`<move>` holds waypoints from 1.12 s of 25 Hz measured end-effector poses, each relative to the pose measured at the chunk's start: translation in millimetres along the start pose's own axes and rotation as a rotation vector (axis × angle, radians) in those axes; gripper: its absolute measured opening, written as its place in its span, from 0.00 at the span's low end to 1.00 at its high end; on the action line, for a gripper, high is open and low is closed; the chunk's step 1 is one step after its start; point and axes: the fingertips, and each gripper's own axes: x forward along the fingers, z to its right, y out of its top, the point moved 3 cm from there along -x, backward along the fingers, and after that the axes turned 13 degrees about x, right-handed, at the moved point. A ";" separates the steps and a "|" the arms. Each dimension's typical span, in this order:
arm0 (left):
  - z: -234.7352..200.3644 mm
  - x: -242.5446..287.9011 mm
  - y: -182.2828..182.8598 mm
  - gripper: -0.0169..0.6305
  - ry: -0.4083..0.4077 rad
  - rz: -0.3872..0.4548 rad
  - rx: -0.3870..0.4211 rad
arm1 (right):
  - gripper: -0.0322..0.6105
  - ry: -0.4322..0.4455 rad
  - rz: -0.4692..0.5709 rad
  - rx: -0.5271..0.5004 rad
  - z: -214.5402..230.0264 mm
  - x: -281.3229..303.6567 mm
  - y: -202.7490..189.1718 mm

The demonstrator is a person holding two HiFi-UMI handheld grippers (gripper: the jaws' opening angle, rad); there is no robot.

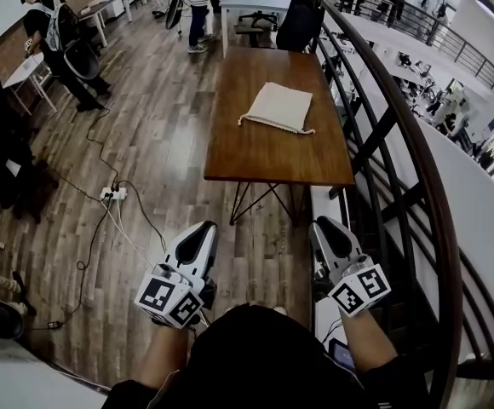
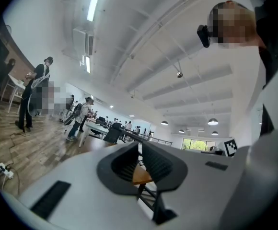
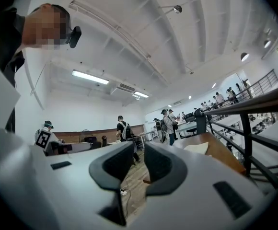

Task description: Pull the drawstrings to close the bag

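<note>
My left tool [image 2: 140, 150] has its two dark jaws closed together, with nothing gripped between them. My right tool [image 3: 139, 151] holds its jaws a narrow gap apart, and that gap is empty; only floor shows through it. I hold both tools level, side by side, close in front of my body and short of the counter's near edge.

The long brown wooden counter [image 1: 264, 156] stands ahead of both tools. The beige cloth drawstring bag [image 1: 278, 106] lies flat at about mid-length of the counter, toward its right edge and well apart from either tool. Its cords [image 1: 242, 121] trail out at the near corners.

A black metal railing [image 1: 381, 139] runs along the counter's right side. A white power strip [image 1: 112, 194] lies on the wooden plank floor [image 1: 157, 135], left of the counter.
</note>
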 end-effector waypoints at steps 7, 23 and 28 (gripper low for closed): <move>-16.4 -24.8 -1.9 0.41 -0.021 -0.020 0.028 | 0.37 -0.032 0.040 -0.030 -31.8 -1.9 -11.7; -28.6 -10.8 -11.3 0.47 -0.057 -0.041 0.032 | 0.44 -0.101 0.057 -0.029 -20.6 -6.4 -9.7; -27.7 28.4 -8.2 0.46 -0.071 -0.051 0.047 | 0.41 -0.122 0.061 -0.045 21.0 10.1 7.5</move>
